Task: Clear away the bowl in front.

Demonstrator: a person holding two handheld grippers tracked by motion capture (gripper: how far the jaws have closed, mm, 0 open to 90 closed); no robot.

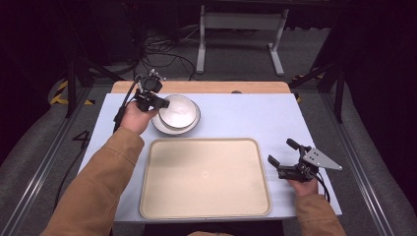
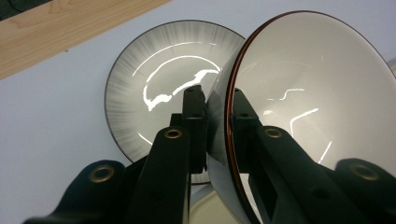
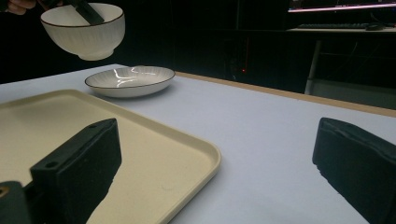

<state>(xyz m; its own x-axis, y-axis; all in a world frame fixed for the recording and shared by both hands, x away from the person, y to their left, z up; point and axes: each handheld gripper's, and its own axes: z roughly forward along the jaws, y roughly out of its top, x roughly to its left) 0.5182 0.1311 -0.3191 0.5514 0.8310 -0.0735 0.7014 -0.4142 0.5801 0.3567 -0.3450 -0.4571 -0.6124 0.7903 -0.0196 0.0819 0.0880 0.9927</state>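
A white ribbed bowl (image 1: 178, 111) with a dark rim hangs in the air above a shallow white plate (image 1: 168, 130) at the table's back left. My left gripper (image 1: 163, 103) is shut on the bowl's rim (image 2: 227, 116), one jaw inside and one outside. In the right gripper view the bowl (image 3: 86, 30) is clear of the plate (image 3: 130, 79). A large cream tray (image 1: 205, 177) lies in front of me. My right gripper (image 1: 280, 150) rests open at the tray's right side, jaws wide apart (image 3: 217, 140) with nothing between them.
The table (image 1: 246, 113) has a pale blue top with a wooden strip (image 1: 206, 87) along its far edge. Beyond it stand a white metal frame (image 1: 241, 34), cables and dark floor. The tray's raised rim (image 3: 205, 154) lies just by my right gripper.
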